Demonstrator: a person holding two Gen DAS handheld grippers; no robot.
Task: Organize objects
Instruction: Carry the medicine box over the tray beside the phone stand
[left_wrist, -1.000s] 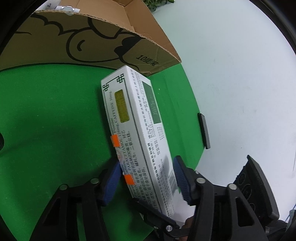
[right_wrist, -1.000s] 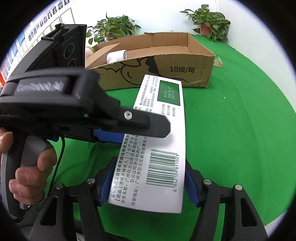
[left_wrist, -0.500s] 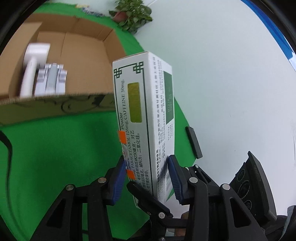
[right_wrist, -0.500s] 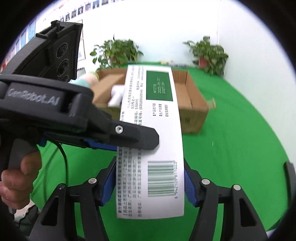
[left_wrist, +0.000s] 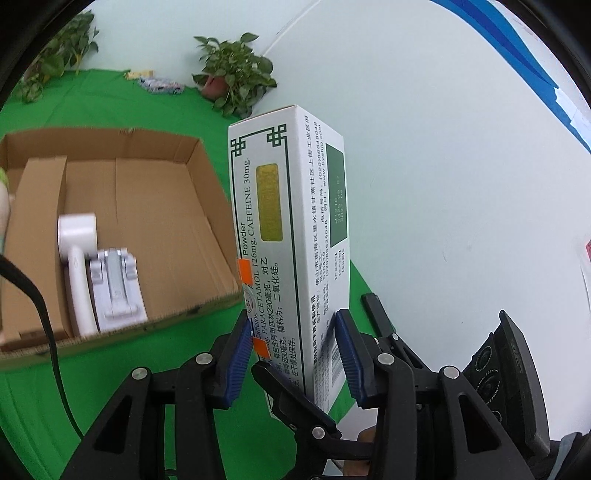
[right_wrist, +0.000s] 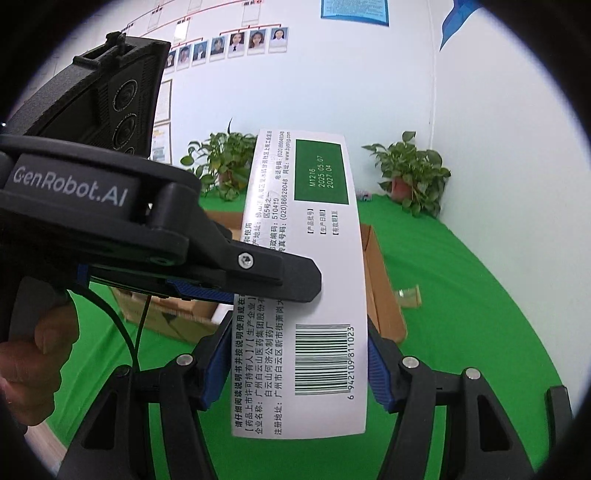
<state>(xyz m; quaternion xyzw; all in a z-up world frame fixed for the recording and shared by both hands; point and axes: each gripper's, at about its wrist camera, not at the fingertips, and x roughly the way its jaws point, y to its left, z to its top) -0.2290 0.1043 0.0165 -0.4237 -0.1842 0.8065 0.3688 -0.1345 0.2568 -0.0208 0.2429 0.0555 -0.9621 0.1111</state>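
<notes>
A: Medicine box (left_wrist: 291, 236), long and white with green trim. In the left wrist view it stands upright at the centre of the frame, clear of the green cloth (left_wrist: 44, 398) below it. What grips it?

B: The left gripper (left_wrist: 291, 350), at 6 o'clock, clamps the box's lower end between two blue pads, one on each narrow side. A black finger of the right gripper (left_wrist: 295, 402) crosses beneath, also touching the box.

A: What lies around it?

B: At 9 o'clock an open cardboard box (left_wrist: 207, 206) sits on the cloth, with a white device (left_wrist: 79, 266) and a pale grey one (left_wrist: 116, 280) lying inside, both blurred. A potted plant (left_wrist: 232, 79) stands at 12 o'clock against a pale wall.

A: And the right wrist view?

B: The same medicine box (right_wrist: 306, 258) fills the centre, barcode side facing the camera, held off the cloth (right_wrist: 461, 295). The right gripper (right_wrist: 301, 365), at 6 o'clock, presses its blue pads on both long edges near the barcode. The left gripper (right_wrist: 273, 280) reaches in from 9 o'clock, its black finger lying across the printed face, a hand (right_wrist: 33, 365) on its handle at 8 o'clock.

A: The carton?

B: The cardboard box (right_wrist: 384, 295) shows behind the medicine box, on both sides of it. Two potted plants stand at the far wall.
</notes>
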